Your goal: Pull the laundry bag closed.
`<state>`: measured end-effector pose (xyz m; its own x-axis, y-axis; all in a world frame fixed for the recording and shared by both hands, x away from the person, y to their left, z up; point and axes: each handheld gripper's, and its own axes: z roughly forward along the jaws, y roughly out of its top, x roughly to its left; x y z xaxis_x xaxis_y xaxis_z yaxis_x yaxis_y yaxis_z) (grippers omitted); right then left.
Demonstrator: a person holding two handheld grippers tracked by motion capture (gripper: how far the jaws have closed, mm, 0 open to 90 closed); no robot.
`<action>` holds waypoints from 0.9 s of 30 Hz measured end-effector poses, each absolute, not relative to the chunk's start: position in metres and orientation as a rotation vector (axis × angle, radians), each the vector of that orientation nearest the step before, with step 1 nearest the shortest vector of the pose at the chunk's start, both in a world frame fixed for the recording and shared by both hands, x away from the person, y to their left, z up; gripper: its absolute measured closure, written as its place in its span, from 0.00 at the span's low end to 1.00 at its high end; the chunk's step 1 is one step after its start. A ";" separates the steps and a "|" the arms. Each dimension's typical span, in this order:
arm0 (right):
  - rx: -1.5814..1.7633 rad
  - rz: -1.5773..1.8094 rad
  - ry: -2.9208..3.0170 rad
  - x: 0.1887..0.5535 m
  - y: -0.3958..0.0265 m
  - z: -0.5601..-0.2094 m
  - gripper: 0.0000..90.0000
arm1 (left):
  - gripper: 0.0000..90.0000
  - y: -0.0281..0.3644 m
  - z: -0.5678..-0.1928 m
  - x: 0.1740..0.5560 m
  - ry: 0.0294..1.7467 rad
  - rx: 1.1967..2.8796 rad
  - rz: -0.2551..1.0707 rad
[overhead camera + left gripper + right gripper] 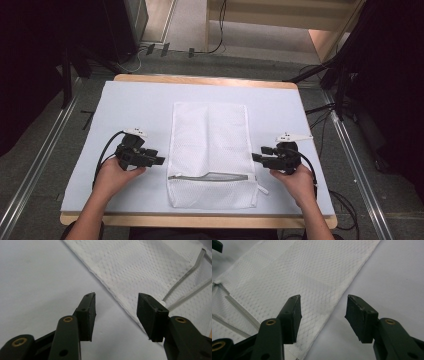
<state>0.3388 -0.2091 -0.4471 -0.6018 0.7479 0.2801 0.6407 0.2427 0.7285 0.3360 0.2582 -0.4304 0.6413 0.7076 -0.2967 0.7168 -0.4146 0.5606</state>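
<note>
Mesh laundry bag [209, 152] flat at frame centre on worktop [135, 105]; left claw [159, 161] and right claw [256, 157] flank it, both spread, empty.

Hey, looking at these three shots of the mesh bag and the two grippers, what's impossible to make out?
- Inside the mesh bag: high view, the white mesh hides whether anything is in it.
- Zipper pull: high view, too small to find.
- Bag's far end: both gripper views, cut off by the frame edge.
- Left gripper and right gripper bodies: cut off at the bottom of their own views.
</note>
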 end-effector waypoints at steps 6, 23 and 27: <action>1.286 1.278 2.397 0.337 -0.208 -0.447 0.54 | 0.51 0.259 -0.434 0.338 1.100 2.177 -0.022; 1.268 1.242 2.447 0.334 -0.200 -0.447 0.53 | 0.43 0.260 -0.436 0.341 1.101 2.150 -0.032; 1.270 1.242 2.448 0.333 -0.199 -0.448 0.52 | 0.41 0.260 -0.436 0.341 1.101 2.144 -0.035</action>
